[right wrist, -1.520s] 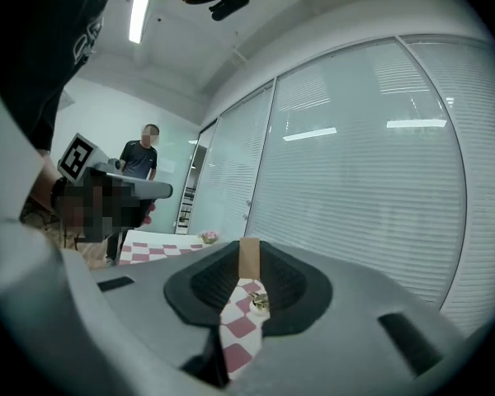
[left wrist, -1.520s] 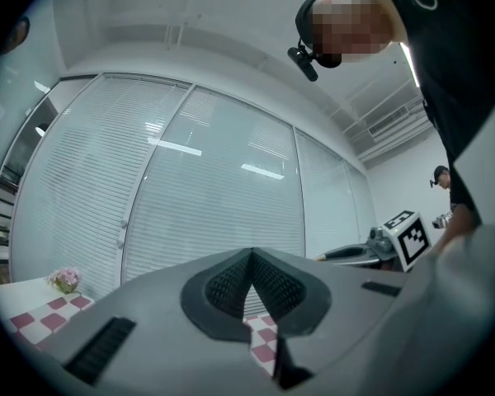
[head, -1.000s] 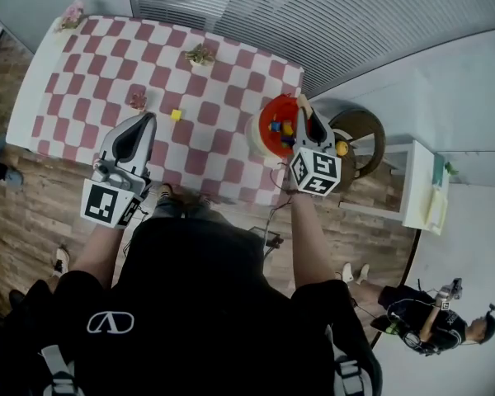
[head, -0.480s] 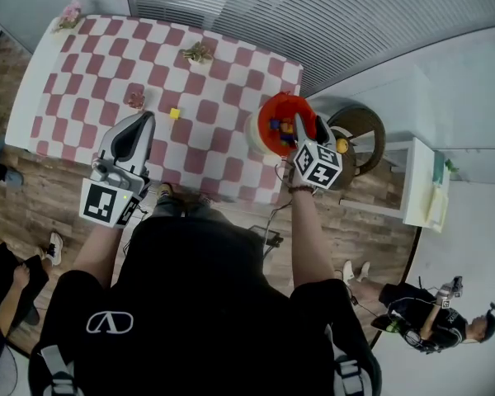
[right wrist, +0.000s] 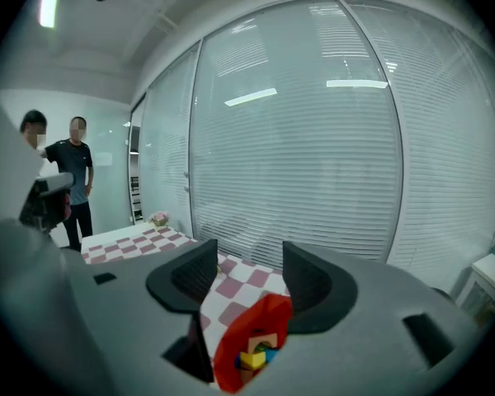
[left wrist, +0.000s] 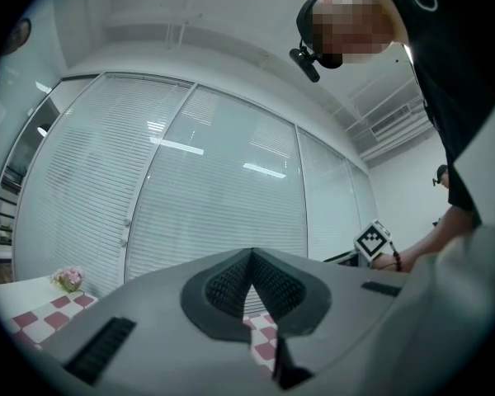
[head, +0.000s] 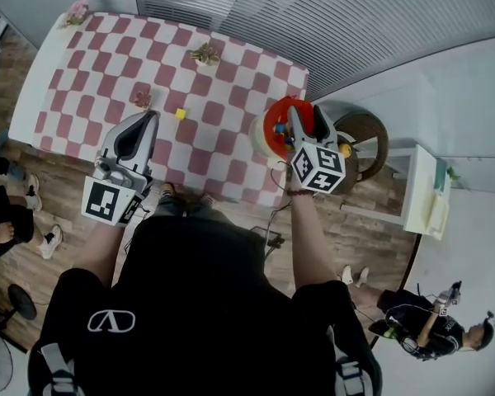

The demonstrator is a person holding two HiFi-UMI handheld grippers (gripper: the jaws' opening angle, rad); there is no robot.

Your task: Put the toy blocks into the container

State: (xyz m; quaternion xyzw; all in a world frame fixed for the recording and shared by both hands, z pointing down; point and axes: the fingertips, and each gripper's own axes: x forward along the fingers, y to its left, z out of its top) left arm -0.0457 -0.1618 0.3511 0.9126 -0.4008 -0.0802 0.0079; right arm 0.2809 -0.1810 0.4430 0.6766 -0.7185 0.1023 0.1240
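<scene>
Several coloured blocks [right wrist: 252,357] already lay inside the red container [head: 269,129]. The right gripper [head: 301,115] hovered over it, jaws apart and empty. One yellow block [head: 180,114] was left on the checkered table [head: 231,81], well left of the container, near the left gripper [head: 147,120], whose jaws were closed on nothing.

The table [head: 91,73] wears a red-and-white check. The container [head: 272,124] is bright red, with yellow and blue blocks [right wrist: 252,358] inside. A lone block [head: 180,114] on the checks is yellow. The left gripper [head: 149,118] and right gripper [head: 302,112] are grey.
</scene>
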